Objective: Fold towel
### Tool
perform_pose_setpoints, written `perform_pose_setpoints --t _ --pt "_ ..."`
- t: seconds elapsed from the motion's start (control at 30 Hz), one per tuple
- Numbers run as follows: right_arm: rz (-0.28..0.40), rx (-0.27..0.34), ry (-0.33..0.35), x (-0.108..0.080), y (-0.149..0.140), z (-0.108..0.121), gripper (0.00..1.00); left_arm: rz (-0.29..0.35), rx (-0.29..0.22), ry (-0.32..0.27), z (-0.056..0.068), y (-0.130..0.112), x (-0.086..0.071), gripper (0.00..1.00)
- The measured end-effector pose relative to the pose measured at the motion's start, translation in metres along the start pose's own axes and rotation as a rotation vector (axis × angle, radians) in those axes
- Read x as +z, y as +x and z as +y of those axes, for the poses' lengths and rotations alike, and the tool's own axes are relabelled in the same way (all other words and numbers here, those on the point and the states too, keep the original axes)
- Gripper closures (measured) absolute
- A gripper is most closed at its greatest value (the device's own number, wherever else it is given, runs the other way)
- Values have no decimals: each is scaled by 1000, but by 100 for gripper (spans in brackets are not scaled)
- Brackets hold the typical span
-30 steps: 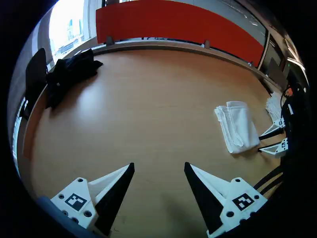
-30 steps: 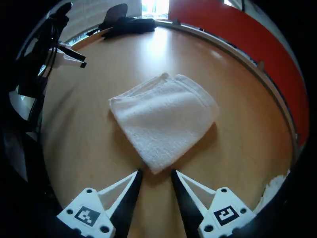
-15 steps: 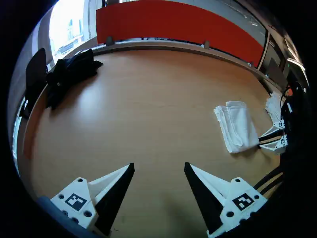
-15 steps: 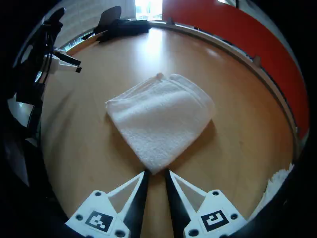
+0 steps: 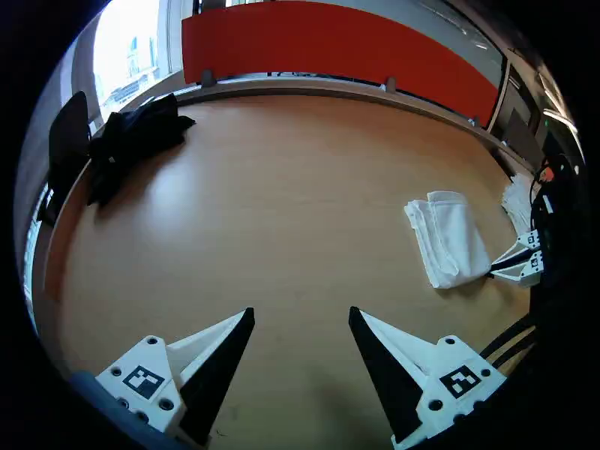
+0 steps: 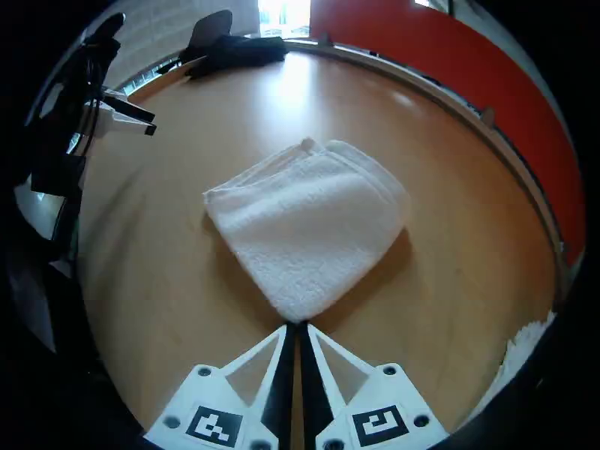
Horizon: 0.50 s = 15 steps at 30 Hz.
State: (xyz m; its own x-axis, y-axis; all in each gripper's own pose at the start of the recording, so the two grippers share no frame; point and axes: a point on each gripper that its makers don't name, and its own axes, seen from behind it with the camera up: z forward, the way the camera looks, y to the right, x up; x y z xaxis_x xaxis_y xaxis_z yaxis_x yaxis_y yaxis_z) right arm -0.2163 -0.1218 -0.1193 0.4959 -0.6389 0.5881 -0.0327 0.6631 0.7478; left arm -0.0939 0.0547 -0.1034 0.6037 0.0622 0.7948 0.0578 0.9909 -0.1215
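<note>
the white terry towel [image 6: 311, 225] lies on the light wooden table [image 5: 285, 195], folded into a thick square; folding looks about done. at its near corner the right gripper [image 6: 298, 327] is pressed together, whether on cloth i cannot tell. the left gripper [image 5: 300, 310] is spread, well apart from it.

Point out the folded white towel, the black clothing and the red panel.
folded white towel [image 6: 311, 225], right gripper view, middle of its top layer.
black clothing [image 5: 131, 142], left gripper view, middle of the heap.
red panel [image 5: 337, 41], left gripper view, centre of its face.
</note>
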Motion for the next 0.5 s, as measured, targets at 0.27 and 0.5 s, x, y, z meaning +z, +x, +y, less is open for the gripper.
perform_pose_setpoints --t 0.27,0.5 --pt "16 6 -2 -1 4 1 96 1 0 -1 0 -1 -1 7" --pt "49 -5 -13 -11 18 4 96 2 4 0 -2 -2 -3 7"
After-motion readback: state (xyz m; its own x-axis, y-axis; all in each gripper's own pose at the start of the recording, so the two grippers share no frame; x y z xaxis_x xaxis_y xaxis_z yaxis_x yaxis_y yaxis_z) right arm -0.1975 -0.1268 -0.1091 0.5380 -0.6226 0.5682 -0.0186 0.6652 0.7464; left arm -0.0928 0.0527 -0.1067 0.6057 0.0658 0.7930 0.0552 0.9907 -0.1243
